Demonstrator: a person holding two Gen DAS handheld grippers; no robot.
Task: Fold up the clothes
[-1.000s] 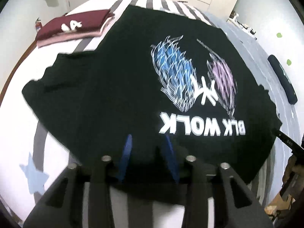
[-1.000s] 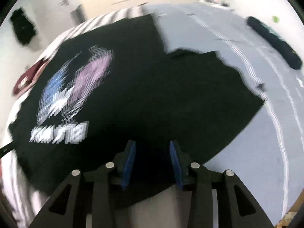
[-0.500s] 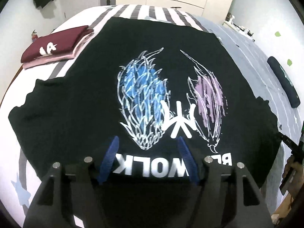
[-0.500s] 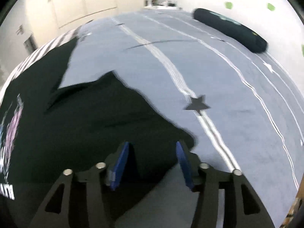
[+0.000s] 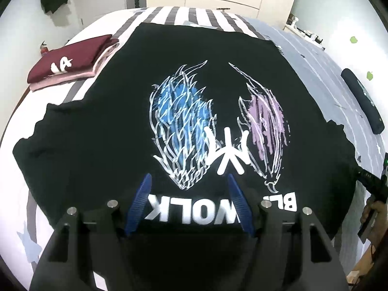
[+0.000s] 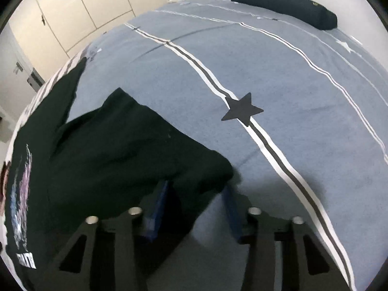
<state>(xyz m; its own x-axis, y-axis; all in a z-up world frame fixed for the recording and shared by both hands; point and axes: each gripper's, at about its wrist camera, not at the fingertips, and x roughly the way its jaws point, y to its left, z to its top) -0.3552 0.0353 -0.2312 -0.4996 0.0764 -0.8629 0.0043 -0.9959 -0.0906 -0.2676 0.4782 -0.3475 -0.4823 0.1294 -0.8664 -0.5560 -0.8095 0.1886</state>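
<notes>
A black T-shirt (image 5: 116, 126) with a blue and purple feather print and white lettering lies spread flat on the bed, print up. My left gripper (image 5: 188, 181) is open and hovers over the shirt's near edge, above the lettering. In the right wrist view the shirt's sleeve (image 6: 135, 145) lies on the blue bedspread. My right gripper (image 6: 194, 189) is open with its blue fingers at the sleeve's corner, the cloth lying between them.
A folded maroon and pink stack (image 5: 70, 60) sits at the bed's far left. A dark bolster pillow (image 5: 363, 101) lies on the right side and also shows in the right wrist view (image 6: 283, 6). Wardrobe doors (image 6: 80, 7) stand behind the bed.
Both grippers opened wider. The left gripper moved forward over the shirt's lettering. The right gripper swung right from the shirt body to the sleeve's corner.
</notes>
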